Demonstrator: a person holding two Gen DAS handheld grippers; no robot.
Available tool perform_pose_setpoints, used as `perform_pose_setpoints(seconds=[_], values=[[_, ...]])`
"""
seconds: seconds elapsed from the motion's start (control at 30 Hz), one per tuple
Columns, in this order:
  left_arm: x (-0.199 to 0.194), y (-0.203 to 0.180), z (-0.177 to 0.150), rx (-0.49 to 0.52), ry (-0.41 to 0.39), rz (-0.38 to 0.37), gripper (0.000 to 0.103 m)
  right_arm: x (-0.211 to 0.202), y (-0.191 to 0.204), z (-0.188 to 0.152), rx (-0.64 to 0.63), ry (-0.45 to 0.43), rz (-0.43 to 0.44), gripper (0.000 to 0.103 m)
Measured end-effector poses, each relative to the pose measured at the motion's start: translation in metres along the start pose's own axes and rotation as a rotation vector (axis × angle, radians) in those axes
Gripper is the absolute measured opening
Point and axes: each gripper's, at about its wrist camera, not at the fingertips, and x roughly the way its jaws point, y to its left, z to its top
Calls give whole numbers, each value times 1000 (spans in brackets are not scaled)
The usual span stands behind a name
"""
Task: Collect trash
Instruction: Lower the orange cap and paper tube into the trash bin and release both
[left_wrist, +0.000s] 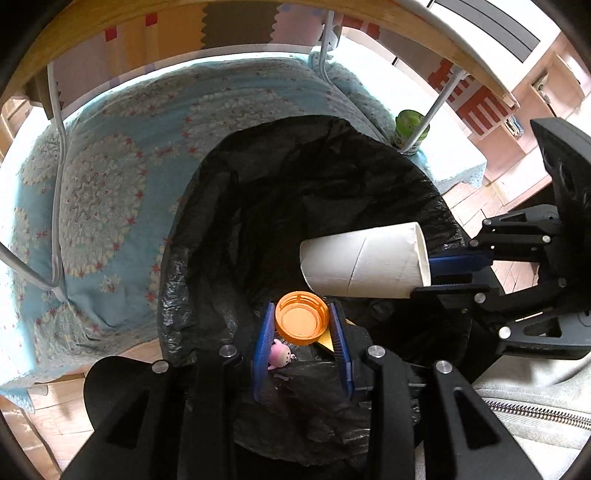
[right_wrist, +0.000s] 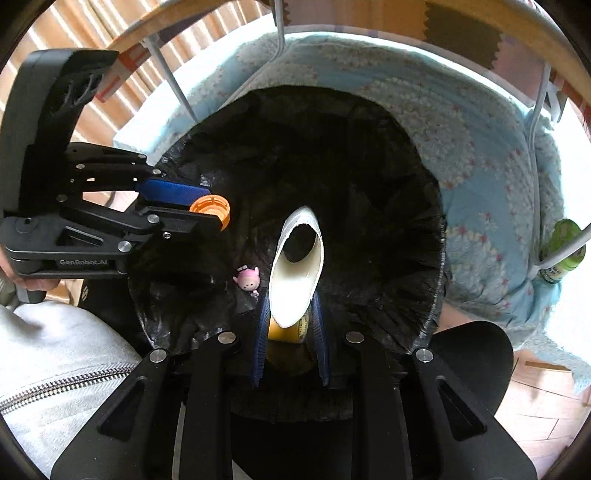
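We had left gripper (left_wrist: 301, 325) clamped on orange cap (left_wrist: 302, 322), right gripper (right_wrist: 291, 314) squeezing paper tube (right_wrist: 297, 267) flat; bin bag (left_wrist: 295, 192) bottom too dark to read

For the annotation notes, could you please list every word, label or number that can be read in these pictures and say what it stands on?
"GenRobot.AI": on the black body of the left gripper, seen from the right wrist.
Print on the green bottle: too blurred to read.
Print on the yellow item below the squashed white paper tube: too small to read.
Nothing else legible.
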Motion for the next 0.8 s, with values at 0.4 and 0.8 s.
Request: perform_pose_setpoints(seconds=[0.4, 0.8], values=[[-3, -5, 4, -9, -5, -28, 46, 0, -9, 3, 45, -30, 6, 27], [-39, -19, 7, 30, -91, -25, 46, -30, -1, 3, 21, -105, -13, 27]])
